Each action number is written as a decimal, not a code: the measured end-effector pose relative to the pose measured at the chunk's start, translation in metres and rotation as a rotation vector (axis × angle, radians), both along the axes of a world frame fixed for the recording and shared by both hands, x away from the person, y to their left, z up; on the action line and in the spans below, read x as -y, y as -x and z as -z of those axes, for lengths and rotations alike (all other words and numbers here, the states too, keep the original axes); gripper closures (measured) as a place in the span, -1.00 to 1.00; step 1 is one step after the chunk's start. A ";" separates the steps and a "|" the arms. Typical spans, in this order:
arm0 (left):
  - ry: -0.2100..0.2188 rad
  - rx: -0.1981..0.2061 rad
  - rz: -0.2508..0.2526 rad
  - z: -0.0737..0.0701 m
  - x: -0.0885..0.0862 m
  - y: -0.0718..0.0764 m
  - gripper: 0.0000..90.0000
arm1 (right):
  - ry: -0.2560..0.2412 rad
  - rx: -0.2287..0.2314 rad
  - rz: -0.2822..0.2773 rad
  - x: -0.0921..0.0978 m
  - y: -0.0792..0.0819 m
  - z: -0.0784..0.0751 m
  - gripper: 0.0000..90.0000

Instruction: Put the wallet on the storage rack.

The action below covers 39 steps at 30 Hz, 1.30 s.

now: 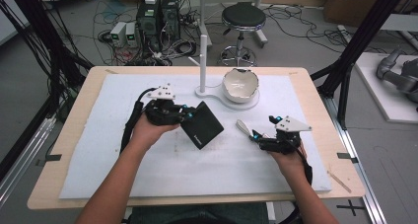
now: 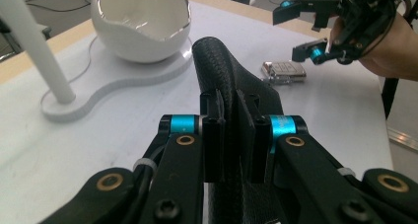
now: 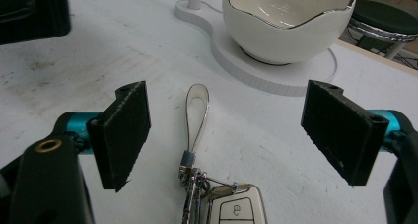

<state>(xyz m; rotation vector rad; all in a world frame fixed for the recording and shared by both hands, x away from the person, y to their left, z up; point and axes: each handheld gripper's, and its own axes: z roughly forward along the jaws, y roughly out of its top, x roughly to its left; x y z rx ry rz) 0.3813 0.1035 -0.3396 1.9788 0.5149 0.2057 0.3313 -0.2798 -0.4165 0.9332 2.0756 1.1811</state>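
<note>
1. On the white mat (image 1: 197, 169), nearest the person, the right gripper (image 1: 260, 135) hangs low in the person's right hand (image 1: 288, 157), in front of the white bowl (image 1: 240, 85) and somewhat to its right. Its jaws stand wide apart with nothing between the pads.
2. In the right gripper view a car key fob (image 3: 239, 209) lies on the mat between the open jaws and a little beyond them, touching neither pad. Its pale leather loop (image 3: 197, 113) runs from the metal ring toward the bowl. In the high view the fob (image 1: 243, 127) lies just ahead of the right gripper's tips, on the bowl's near side.
3. To the left of the bowl and nearer the person, the left gripper (image 1: 190, 114), in the person's left hand (image 1: 148, 132), has its jaws clamped on the edge of a black wallet (image 1: 202, 125). In the left gripper view the textured wallet (image 2: 224, 71) stands on edge between the pads.
4. The bowl, its rim jagged like a cracked eggshell, sits on a flat white base (image 1: 246, 104).
5. A white post (image 1: 203, 61) rises upright from the same base, just left of the bowl.
6. Beyond the table's far edge, behind the bowl, stands a round black stool (image 1: 243, 17).
</note>
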 end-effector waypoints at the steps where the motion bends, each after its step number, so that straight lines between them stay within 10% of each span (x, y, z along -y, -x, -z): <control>1: 0.000 0.002 0.000 -0.002 0.004 -0.002 0.81 | -0.001 0.000 0.000 0.000 0.000 0.000 -0.58; 23: -0.031 0.072 0.001 -0.056 0.068 -0.069 0.81 | -0.013 -0.007 0.005 0.004 0.000 0.001 -0.58; 39: -0.064 0.076 -0.035 -0.059 0.104 -0.113 0.81 | -0.013 -0.011 0.006 0.004 -0.001 0.002 -0.58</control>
